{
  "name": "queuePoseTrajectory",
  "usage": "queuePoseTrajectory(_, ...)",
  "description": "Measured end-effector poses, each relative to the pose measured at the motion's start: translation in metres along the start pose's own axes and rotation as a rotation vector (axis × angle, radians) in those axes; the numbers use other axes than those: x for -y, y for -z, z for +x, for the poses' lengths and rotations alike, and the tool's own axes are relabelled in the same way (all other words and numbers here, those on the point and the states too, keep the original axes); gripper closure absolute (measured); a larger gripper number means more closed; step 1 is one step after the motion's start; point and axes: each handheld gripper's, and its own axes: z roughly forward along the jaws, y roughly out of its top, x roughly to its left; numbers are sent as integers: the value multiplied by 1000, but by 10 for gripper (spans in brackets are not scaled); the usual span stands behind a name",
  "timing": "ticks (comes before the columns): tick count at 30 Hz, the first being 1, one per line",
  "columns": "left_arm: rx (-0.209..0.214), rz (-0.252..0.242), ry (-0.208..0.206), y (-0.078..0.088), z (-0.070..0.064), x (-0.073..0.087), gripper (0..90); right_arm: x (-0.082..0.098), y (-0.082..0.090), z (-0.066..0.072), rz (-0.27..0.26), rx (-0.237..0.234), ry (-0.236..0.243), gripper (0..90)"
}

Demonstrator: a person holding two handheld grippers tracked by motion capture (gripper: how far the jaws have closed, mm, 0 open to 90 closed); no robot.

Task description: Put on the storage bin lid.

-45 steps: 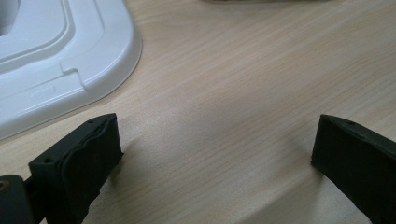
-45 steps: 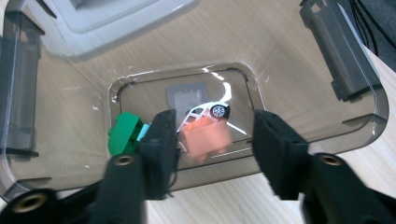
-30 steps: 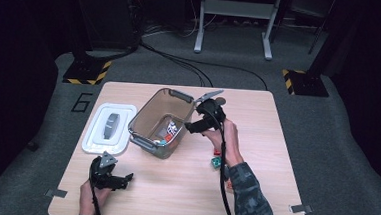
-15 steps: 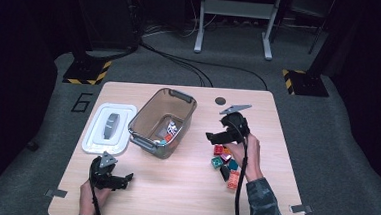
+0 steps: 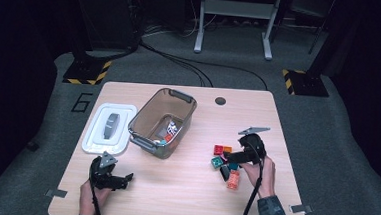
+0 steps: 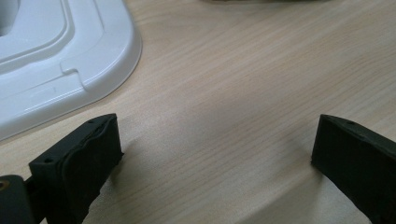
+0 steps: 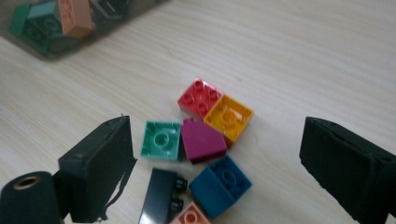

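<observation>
A loose pile of toy bricks (image 5: 225, 162) lies on the wooden table right of centre. In the right gripper view I see a red brick (image 7: 200, 96), a yellow one (image 7: 229, 116), a green one (image 7: 161, 140), a magenta one (image 7: 201, 141), a blue one (image 7: 219, 184) and a black one (image 7: 161, 196). My right gripper (image 5: 231, 159) (image 7: 217, 135) hovers low over this pile. Its jaws stand wide and have just closed a little, with the bricks below them and nothing gripped. My left gripper (image 5: 121, 178) (image 6: 215, 135) rests open on the table near the front left, holding nothing.
A clear grey bin (image 5: 186, 98) with a few bricks inside stands left of centre; its corner (image 7: 46, 28) shows in the right gripper view. A white lid (image 5: 96, 134) (image 6: 56, 56) lies to its left. Bare wood (image 5: 173, 186) stretches between the two grippers.
My right gripper has moved from beside the bin to the right and toward the front edge, sinking down over the brick pile. The left gripper has stayed put.
</observation>
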Motion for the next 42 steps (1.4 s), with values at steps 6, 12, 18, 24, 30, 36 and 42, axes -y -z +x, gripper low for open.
queuePoseTrajectory(6,-3,5,-8,0,0,0,12,27,-2,0,27,7,-32,96)
queuePoseTrajectory(12,-5,6,-8,1,0,0,13,56,-5,6,40,-7,-52,87)
queuePoseTrajectory(18,-5,3,3,0,-1,0,13,80,-11,20,85,19,-44,33)
queuePoseTrajectory(24,-3,3,1,0,0,0,13,90,-15,28,70,59,-30,128)
queuePoseTrajectory(30,-5,3,3,0,-1,0,13,94,-12,26,62,68,-54,227)
queuePoseTrajectory(36,-6,0,2,0,-1,0,15,97,-6,22,38,92,-62,408)
queuePoseTrajectory(42,-6,0,2,0,-1,0,15,99,-3,21,30,127,-49,557)
